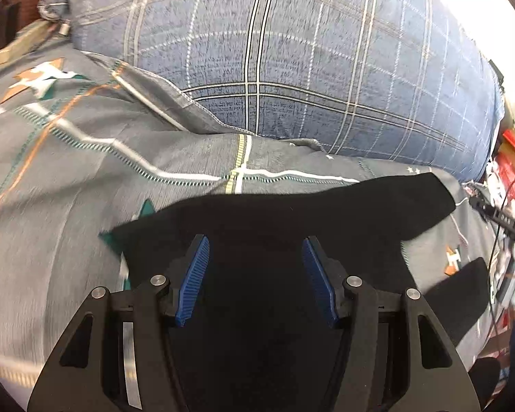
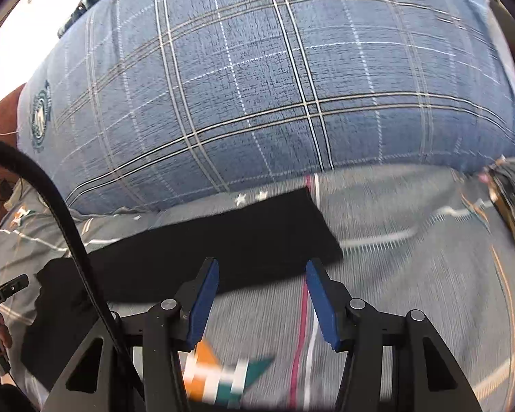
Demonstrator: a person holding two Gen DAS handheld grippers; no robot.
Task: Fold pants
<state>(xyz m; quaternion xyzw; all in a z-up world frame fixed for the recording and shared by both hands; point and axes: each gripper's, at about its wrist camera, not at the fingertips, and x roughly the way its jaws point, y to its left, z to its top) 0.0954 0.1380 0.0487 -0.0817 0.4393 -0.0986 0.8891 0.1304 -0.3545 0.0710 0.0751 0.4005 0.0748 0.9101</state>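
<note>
- Left wrist view: left gripper (image 1: pixel 255 274) hangs with its jaws apart and empty over the black pants (image 1: pixel 292 213), which lie flat on the grey sheet (image 1: pixel 68 189). The pants could rumple if a pad snags the loose cloth.
- Right wrist view: right gripper (image 2: pixel 262 300) spread wide, holding nothing; pants (image 2: pixel 223 237) just ahead. A black cable (image 2: pixel 51 202) crosses the left side and could drag the fold; plaid pillow (image 2: pixel 257 86) crowds behind.

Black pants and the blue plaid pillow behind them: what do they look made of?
The black pants look like a soft matte fabric, perhaps cotton knit: they lie flat and limp on the grey bedsheet with no sheen, though blur hides the weave. The blue plaid pillow looks like woven cloth over soft filling: a heathered texture with printed check lines, bulging round.
</note>
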